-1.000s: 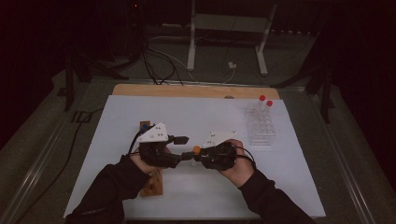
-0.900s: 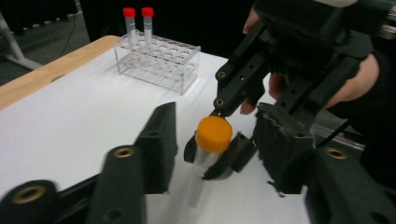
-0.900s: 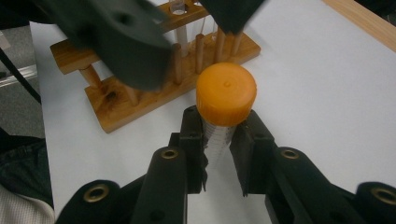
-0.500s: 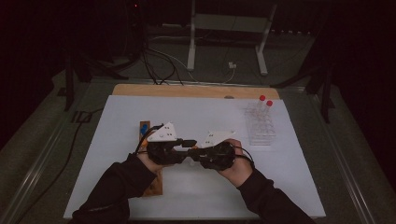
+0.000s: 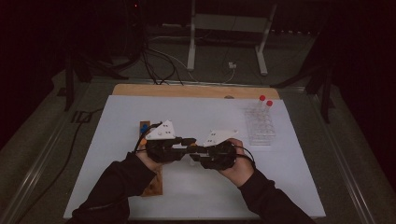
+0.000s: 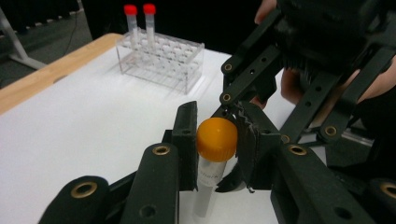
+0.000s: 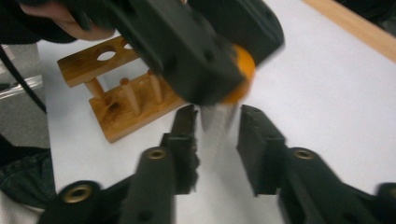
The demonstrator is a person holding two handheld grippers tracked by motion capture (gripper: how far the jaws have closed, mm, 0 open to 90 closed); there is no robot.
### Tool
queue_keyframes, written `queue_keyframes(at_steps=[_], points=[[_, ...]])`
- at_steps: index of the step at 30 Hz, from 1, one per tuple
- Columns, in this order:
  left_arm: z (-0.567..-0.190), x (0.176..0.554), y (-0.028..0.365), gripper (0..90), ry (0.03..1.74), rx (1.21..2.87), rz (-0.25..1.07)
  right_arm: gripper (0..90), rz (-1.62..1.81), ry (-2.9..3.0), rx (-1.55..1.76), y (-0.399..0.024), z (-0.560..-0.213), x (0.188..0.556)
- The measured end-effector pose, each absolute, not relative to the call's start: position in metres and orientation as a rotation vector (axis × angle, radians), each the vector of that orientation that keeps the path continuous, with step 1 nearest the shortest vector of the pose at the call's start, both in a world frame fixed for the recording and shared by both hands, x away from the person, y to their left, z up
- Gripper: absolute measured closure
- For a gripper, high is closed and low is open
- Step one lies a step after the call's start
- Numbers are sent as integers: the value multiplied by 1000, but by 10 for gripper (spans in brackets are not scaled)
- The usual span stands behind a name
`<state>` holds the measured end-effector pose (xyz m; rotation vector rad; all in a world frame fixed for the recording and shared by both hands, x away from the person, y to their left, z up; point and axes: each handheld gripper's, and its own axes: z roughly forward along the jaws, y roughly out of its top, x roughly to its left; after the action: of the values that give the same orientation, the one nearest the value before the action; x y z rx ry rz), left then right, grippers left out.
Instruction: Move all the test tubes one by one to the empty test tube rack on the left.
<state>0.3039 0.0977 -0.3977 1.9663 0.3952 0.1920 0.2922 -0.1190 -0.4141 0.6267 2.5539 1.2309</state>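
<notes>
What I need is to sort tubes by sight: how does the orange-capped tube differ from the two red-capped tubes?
Cap: the orange-capped tube has an orange cap; the red-capped tubes have red ones. Place: the orange-capped tube is gripped at its cap by the left gripper, whose jaws have just been closing; the red-capped tubes stand free in the clear rack. Both kinds stand upright and have see-through bodies.

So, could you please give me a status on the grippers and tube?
Left gripper jaws just closing, clamped on orange-capped tube. Right gripper jaws just opening, tube between them, pads off. Nothing in the way.
</notes>
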Motion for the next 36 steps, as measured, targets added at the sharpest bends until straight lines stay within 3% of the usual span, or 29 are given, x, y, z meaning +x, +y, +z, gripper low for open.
queue_keyframes(at_steps=[11,23,27,36], points=[[-382,303,125,718,431,1934,259,316,1306,2484,697,-142,-411,293],[-374,299,158,719,502,1902,311,134,1344,2391,772,-162,-411,289],[-370,296,167,718,516,1901,340,17,1363,2402,769,-166,-412,289],[-366,289,188,718,559,1905,387,0,1406,2392,791,-174,-409,289]])
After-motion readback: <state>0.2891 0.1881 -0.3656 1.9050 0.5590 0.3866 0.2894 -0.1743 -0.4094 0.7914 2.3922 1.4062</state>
